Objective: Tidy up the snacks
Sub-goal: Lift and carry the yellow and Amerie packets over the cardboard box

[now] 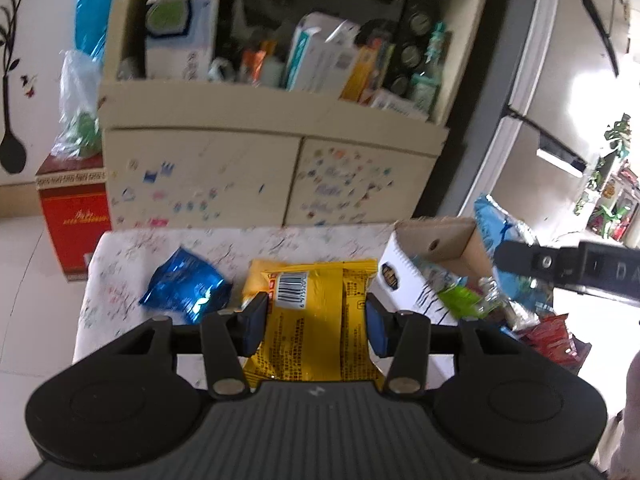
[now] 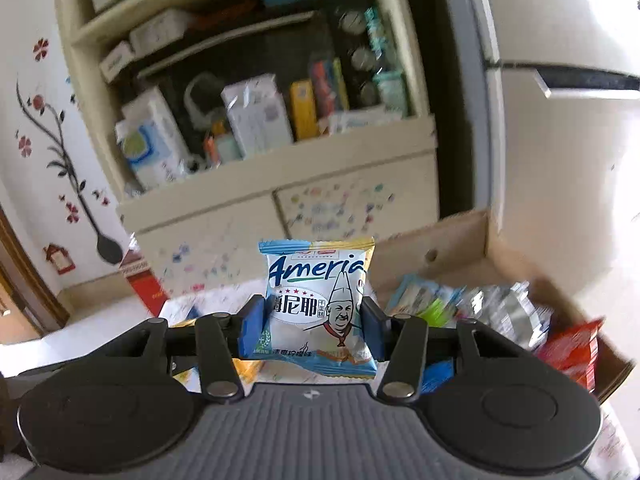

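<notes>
My left gripper [image 1: 314,314] is shut on a yellow snack packet [image 1: 312,344] with a barcode, held over the small patterned table [image 1: 120,264]. A blue foil packet [image 1: 186,286] lies on the table to its left. My right gripper [image 2: 312,326] is shut on a white and blue "Ameria" snack packet [image 2: 318,300], held upright above the table beside the cardboard box [image 2: 452,240]. The box [image 1: 436,244] holds several snack packets [image 2: 496,308]. The right gripper's body [image 1: 580,270] shows at the right edge of the left wrist view.
A cream cabinet [image 1: 272,120] with a cluttered open shelf and stickered doors stands behind the table. A red carton [image 1: 76,216] with a plastic bag on it sits at the left. A refrigerator [image 2: 560,128] is at the right. White tiled floor surrounds the table.
</notes>
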{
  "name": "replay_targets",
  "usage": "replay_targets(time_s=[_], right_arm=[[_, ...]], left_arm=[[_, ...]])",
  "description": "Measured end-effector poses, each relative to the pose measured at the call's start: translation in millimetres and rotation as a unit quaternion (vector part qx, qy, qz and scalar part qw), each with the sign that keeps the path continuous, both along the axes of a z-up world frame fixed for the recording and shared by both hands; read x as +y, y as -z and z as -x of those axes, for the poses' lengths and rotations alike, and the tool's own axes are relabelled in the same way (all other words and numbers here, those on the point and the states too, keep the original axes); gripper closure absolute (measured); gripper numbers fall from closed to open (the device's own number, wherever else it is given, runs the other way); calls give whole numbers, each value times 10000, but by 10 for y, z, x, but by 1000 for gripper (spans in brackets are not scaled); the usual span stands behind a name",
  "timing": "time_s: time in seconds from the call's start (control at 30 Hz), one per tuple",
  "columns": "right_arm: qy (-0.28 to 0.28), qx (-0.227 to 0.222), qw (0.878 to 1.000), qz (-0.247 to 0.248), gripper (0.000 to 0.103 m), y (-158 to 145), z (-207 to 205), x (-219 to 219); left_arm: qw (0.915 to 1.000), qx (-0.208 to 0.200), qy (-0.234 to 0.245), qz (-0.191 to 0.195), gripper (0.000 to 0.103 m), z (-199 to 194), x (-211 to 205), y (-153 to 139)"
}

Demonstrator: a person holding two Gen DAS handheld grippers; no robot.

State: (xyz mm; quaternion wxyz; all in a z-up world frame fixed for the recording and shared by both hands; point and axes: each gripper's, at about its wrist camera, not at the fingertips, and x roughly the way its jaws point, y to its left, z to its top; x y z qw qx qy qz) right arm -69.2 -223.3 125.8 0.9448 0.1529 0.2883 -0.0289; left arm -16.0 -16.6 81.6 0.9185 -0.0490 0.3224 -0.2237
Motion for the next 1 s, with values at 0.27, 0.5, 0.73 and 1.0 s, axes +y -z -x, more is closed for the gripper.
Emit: replay_targets(time_s=[0.27, 0.5, 0.73, 1.0], right_arm=[[778, -332, 9959, -330, 46, -118, 163, -561], [1252, -314, 9907, -432, 46, -75, 297, -812], [1655, -109, 9825, -853, 46, 9, 351, -1012], [2026, 69, 9721, -1178, 46, 89, 406, -1141]], left_arm=[[9995, -69, 212, 228, 55, -6, -233, -94], [9981, 24, 454, 406, 55, -29, -485, -82], [9962, 62, 761, 407, 55, -62, -829, -73], [9925, 146, 1137, 432, 55, -135, -1247, -47]])
